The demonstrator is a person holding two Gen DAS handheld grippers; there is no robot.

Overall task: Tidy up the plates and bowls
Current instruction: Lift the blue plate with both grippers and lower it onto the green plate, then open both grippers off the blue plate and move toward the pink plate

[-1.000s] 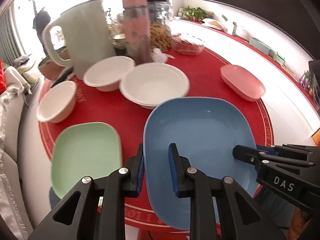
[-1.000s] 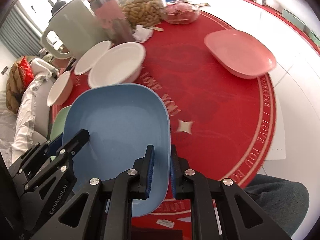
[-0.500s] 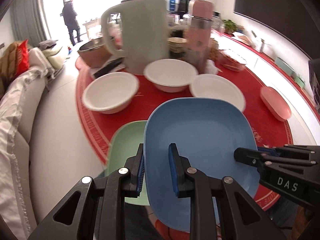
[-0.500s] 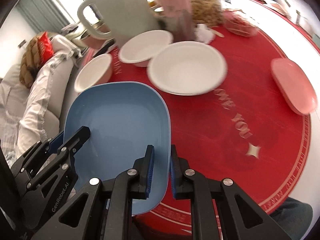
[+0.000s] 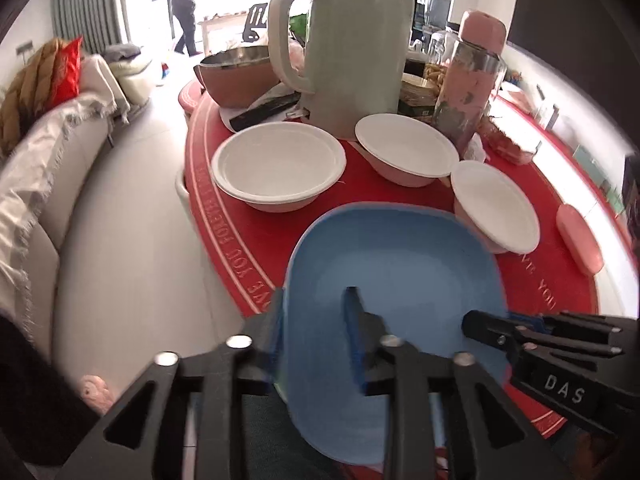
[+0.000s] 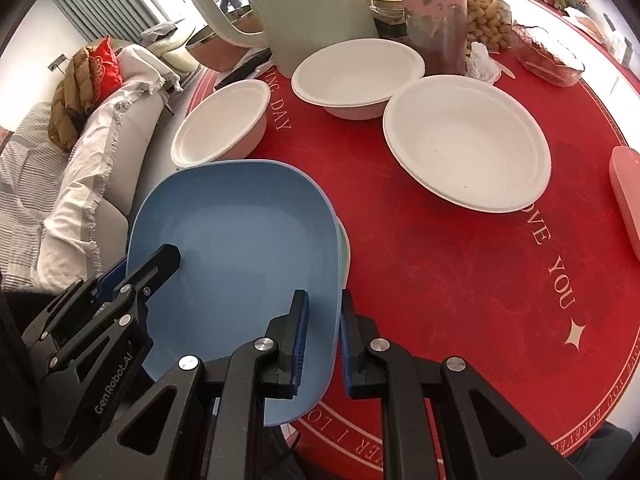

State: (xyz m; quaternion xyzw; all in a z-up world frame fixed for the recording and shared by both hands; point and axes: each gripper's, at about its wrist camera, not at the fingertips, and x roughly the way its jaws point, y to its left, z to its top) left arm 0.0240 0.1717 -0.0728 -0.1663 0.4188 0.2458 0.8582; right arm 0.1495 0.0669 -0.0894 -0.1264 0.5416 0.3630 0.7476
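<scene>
A blue plate [image 5: 392, 264] [image 6: 240, 248] lies over a pale green plate, of which only a sliver [image 6: 346, 248] shows at its right edge. My left gripper [image 5: 316, 312] straddles the blue plate's left rim. Its jaws are opening and the pads stand off the rim. My right gripper [image 6: 323, 308] is shut on the plate's right rim, and its black fingers [image 5: 500, 326] show in the left wrist view. Beyond the plate stand three white bowls: one on the left [image 5: 278, 164], one in the middle [image 5: 406, 152] and one on the right [image 5: 494, 204].
A pink plate [image 6: 626, 196] lies at the right edge of the red round table [image 6: 460, 280]. A pale green kettle [image 5: 344, 48], a pink bottle [image 5: 470, 80], a metal bowl [image 5: 236, 76] and snacks crowd the back. A sofa [image 5: 36, 184] stands to the left.
Both grippers carried the blue plate leftward until it came over the green plate, which is now nearly hidden. The left jaws, clamped on the rim before, have spread apart.
</scene>
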